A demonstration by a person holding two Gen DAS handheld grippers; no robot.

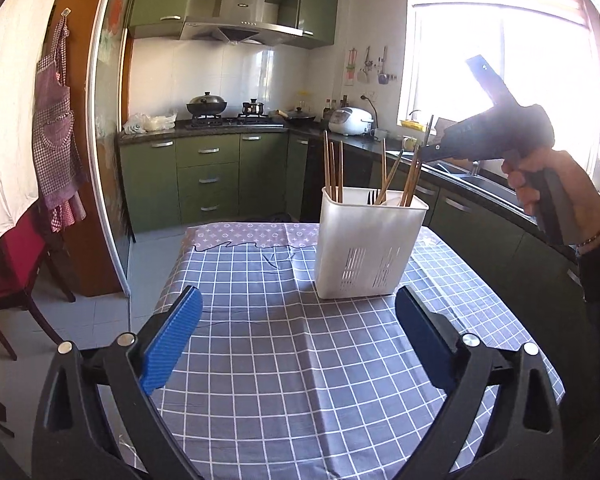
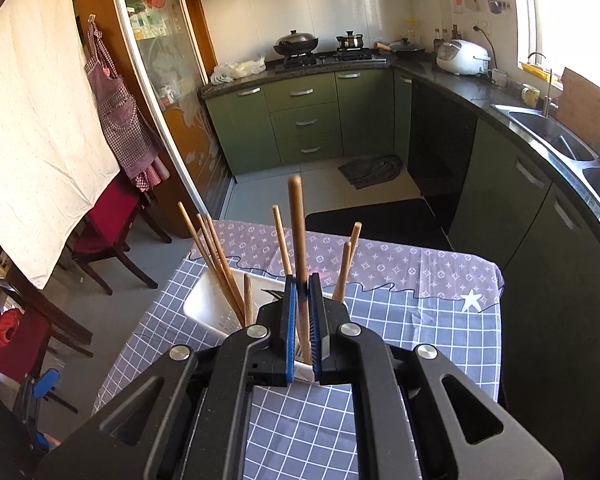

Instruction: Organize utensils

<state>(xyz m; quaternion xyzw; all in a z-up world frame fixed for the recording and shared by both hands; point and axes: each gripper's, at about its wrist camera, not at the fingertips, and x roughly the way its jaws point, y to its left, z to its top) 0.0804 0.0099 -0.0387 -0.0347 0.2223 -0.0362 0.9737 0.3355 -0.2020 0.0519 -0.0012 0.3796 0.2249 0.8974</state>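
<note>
Setting: kitchen table under a grey checked cloth [image 1: 284, 344], green cabinets [image 1: 208, 176] behind it.

Left gripper: left gripper [image 1: 298, 320] hangs low over the cloth with its jaws spread wide and nothing between them; only bare cloth shows in the gap.

Left pads: one blue ribbed pad [image 1: 172, 340] stands at the left of the gap, the dark one at the right.

Holder: white utensil holder [image 1: 370, 246] stands upright on the cloth, just ahead of the left jaws and nearer the right-hand one, not touching it.

Holder contents: wooden chopsticks [image 1: 334, 172] stand upright or leaning inside, some at the holder's left end and some at its right; a dark fork [image 1: 371, 199] seems to sit between those groups, though it is small and partly hidden.

Right gripper: right gripper [image 2: 303, 316] has its jaws pressed together on a single wooden chopstick [image 2: 298, 240], which runs up the narrow slit between the blue pads and rises well past the tips.

Right gripper's place: directly above the holder [image 2: 204, 300], whose white rim shows to the left of and beneath the jaws.

Hand: person's right hand [image 1: 540, 176] grips the handle, seen ahead and to the right of the left jaws.

Other chopsticks: they fan out on both sides of the pinched one, apart from the pads.
</note>
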